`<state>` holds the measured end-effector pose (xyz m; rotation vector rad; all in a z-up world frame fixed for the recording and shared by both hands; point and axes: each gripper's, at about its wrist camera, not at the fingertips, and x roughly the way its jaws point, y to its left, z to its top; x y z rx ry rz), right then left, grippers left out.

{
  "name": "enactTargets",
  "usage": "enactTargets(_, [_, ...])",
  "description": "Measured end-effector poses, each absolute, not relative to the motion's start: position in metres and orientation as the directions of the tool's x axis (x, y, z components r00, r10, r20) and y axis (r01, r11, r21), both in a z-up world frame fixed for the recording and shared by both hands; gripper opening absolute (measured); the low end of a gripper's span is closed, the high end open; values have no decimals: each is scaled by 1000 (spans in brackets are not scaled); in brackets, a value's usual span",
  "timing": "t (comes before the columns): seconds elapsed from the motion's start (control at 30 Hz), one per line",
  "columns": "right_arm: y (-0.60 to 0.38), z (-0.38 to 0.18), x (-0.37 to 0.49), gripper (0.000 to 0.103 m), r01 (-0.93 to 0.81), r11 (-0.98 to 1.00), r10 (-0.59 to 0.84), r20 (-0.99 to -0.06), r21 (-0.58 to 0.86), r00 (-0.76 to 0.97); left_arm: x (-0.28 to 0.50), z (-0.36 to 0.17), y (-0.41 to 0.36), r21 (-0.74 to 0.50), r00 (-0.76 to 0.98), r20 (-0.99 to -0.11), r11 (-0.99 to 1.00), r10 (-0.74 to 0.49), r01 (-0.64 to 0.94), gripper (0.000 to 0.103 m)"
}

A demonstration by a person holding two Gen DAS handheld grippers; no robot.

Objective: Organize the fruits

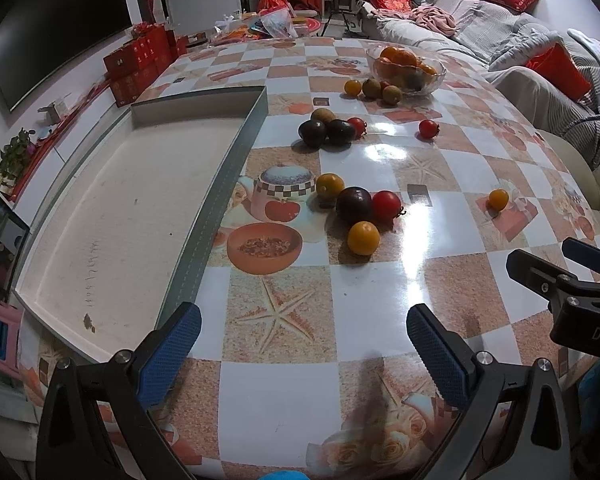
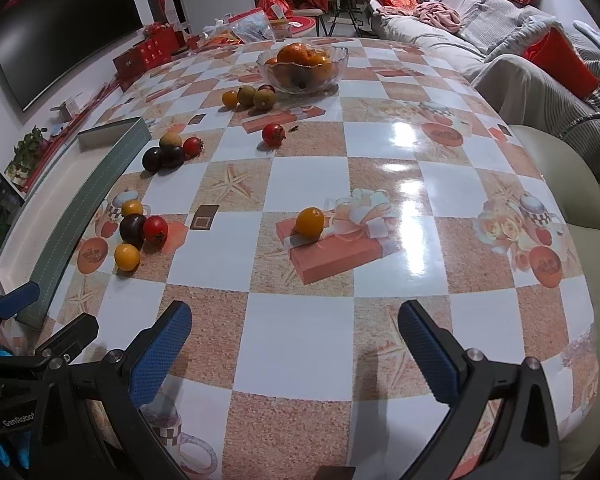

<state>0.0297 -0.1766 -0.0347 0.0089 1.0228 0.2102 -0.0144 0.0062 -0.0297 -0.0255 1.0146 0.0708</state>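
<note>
Small fruits lie in groups on the checked table. In the left wrist view a near cluster holds a dark plum [image 1: 353, 204], a red tomato [image 1: 386, 205] and two yellow fruits [image 1: 363, 237]. A lone yellow fruit [image 1: 498, 199] sits to the right; it also shows in the right wrist view [image 2: 310, 222]. A farther cluster [image 1: 327, 129] has dark, brown and red fruits. A glass bowl [image 1: 436, 76] holds oranges. An empty flat tray [image 1: 112, 216] lies at the left. My left gripper [image 1: 303, 344] is open above the near table. My right gripper [image 2: 294, 344] is open and empty too.
A grey sofa [image 1: 500, 40] with red cushions runs along the right. Red boxes [image 1: 140, 60] and a dark TV screen [image 1: 56, 36] stand at the left. Bags and clutter [image 1: 276, 20] sit beyond the table's far end. A lone red tomato [image 2: 273, 134] lies mid-table.
</note>
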Motion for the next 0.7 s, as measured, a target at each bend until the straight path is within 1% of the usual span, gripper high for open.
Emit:
enactTargets(0.33, [-196,-36,35,103,-135,984,168,-844,115,509,-8,-33,0,12,524,-851,998,43,-62,103])
enactTargets(0.7, [-211,-43,54,103,-118,986,161,-848,117,505,16,-42,-25,38,517,-854,999,48,-30,103])
